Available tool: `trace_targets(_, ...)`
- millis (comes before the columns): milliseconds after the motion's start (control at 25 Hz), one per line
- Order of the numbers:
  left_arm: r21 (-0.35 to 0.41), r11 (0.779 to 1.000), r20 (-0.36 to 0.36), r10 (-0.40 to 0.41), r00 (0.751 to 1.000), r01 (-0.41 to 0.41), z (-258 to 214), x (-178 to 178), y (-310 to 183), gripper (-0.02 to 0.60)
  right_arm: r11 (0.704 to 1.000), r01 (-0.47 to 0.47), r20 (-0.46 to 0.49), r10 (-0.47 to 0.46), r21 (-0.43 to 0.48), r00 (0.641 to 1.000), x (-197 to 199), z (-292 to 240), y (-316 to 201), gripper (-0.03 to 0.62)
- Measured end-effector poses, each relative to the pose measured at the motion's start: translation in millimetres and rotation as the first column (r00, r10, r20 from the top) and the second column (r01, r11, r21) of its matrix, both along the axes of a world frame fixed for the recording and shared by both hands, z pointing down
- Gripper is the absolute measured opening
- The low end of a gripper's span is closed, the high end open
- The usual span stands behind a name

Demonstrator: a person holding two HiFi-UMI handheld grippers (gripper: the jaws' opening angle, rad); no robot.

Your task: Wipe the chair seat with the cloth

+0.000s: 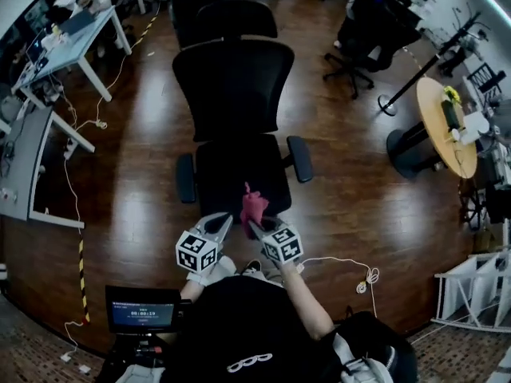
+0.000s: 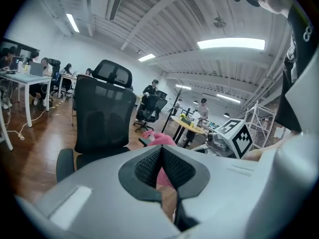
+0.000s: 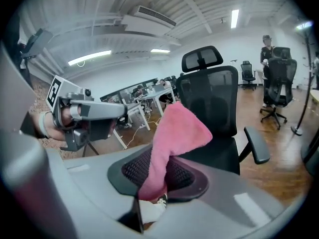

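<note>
At the front edge of the seat [image 1: 237,166], toward 6 o'clock in the head view, the cloth [image 1: 254,206] stands up pink and bunched; whether it touches the cushion I cannot tell. The right gripper [image 1: 257,225] is clenched on it; in the right gripper view the jaws pinch the cloth's lower part between the ribbed pads, and the free end folds over toward 1 o'clock. The left gripper [image 1: 226,223] sits just beside, at 9 o'clock of the right one; its jaws are pressed together with nothing between them, the cloth showing only beyond them. The backrest [image 1: 233,86] rises at 12 o'clock of the seat; armrests [image 1: 299,158] flank it at 3 and 9.

The cloth looks light, soft and limp, a fleecy thing that will drape and drag rather than slide; it should grip the seat fabric a little. Held near one end, most of it is loose; for wiping, a hold nearer the middle, or pressing the loose part flat, would probably spread it better. Wiping looks not yet begun.
</note>
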State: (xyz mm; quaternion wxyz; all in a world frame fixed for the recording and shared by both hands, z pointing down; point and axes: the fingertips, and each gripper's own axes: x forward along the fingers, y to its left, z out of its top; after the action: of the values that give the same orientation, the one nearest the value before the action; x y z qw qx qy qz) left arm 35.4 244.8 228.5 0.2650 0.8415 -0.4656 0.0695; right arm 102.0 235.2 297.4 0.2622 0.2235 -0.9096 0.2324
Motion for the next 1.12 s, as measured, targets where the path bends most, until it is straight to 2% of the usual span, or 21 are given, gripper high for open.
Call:
trace_targets(200,0.015,0.999,0.0,0.049,0.999,-0.049,-9,26,-3,-0.008,0.999,-0.04,0.014,0.039,0.02,0.999,15,-11,1,0.074)
trace_targets(440,0.026,0.999,0.021,0.044,0.999,-0.044,-7,12,-10,-0.008,0.992,-0.103,0.028,0.101,0.079,0.994,23,-21,-25,0.071)
trace_targets(1120,0.032,0.999,0.044,0.026,0.999,-0.028,-10,10,-6,-0.008,0.991,-0.085,0.056,0.08,0.099,0.995,24,-34,-27,0.069)
